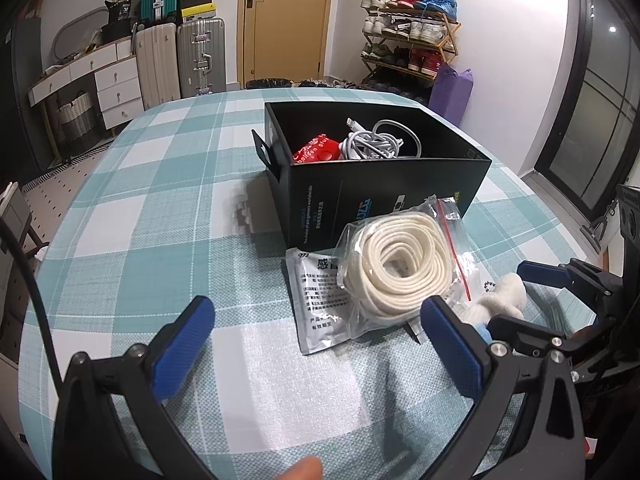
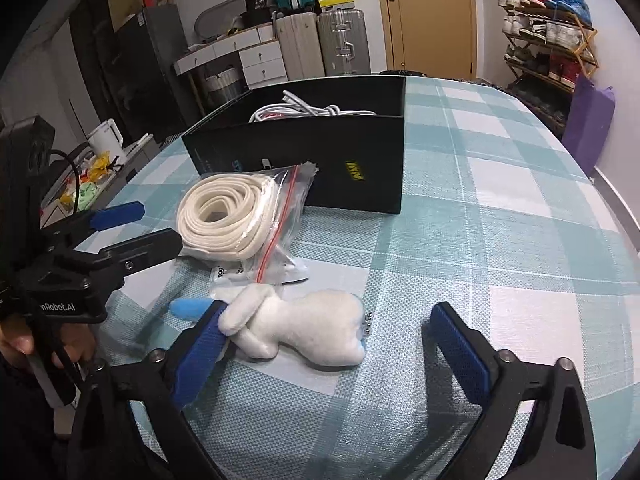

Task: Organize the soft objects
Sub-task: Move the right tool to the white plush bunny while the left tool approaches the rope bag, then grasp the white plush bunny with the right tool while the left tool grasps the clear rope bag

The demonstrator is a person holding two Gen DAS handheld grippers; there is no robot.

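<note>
A black open box [image 1: 384,196] [image 2: 352,152] stands on the checked tablecloth and holds a white cable bundle [image 1: 380,140] [image 2: 312,110] and a red item [image 1: 318,150]. In front of it lie a clear bag with a coiled cream cord [image 1: 400,264] [image 2: 228,212], a silver sachet [image 1: 320,304] under it, and a white plush toy [image 2: 304,332] [image 1: 500,300]. My left gripper [image 1: 316,340] is open and empty, just short of the bag. My right gripper [image 2: 328,344] is open around the plush toy, whose arm lies over the left finger; it also shows in the left wrist view [image 1: 552,292].
The table [image 1: 160,208] [image 2: 520,220] has a teal and white checked cloth. Behind it are suitcases [image 1: 180,60], a drawer unit [image 1: 108,80], a door [image 1: 284,20] and a shoe rack [image 1: 412,36]. A purple bag [image 2: 588,128] stands by the wall.
</note>
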